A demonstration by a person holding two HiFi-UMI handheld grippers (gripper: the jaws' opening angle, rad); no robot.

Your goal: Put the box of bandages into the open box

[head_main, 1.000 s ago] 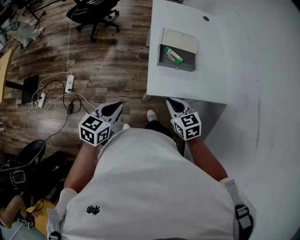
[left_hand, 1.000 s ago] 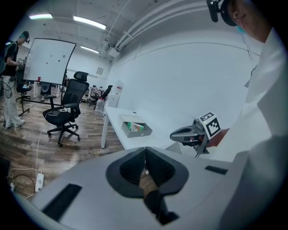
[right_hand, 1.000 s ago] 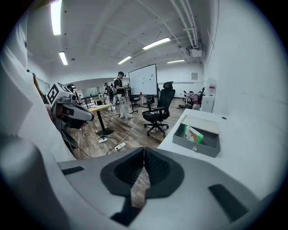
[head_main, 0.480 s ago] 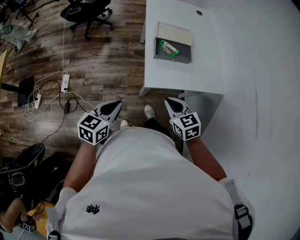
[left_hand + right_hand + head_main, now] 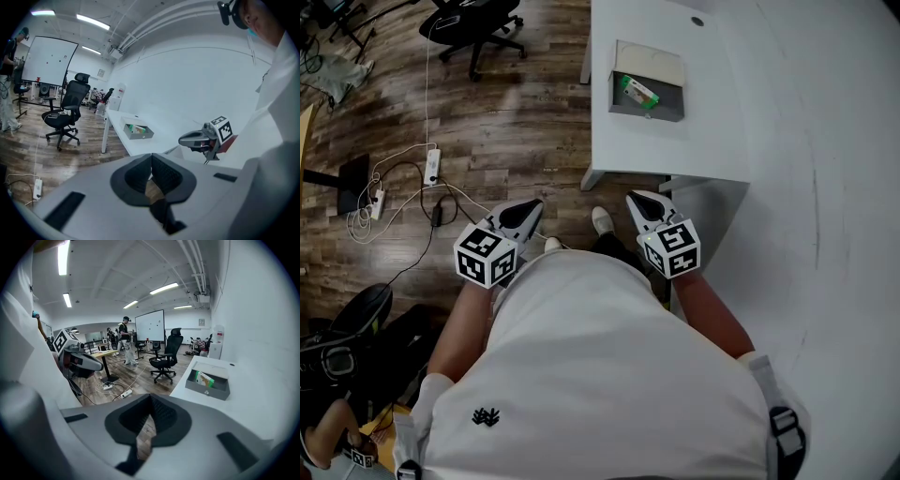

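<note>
Bandage box is already sitting inside the open box, near the table's left edge. Left gripper and right gripper are both closed tight on nothing, hanging just off the table's near edge.

I am recording, upper centre: box of bandages green and white, open box grey. The table is showing plain white, the floor brown wood grain. My left gripper and right gripper are carrying black-and-white square markers.
</note>
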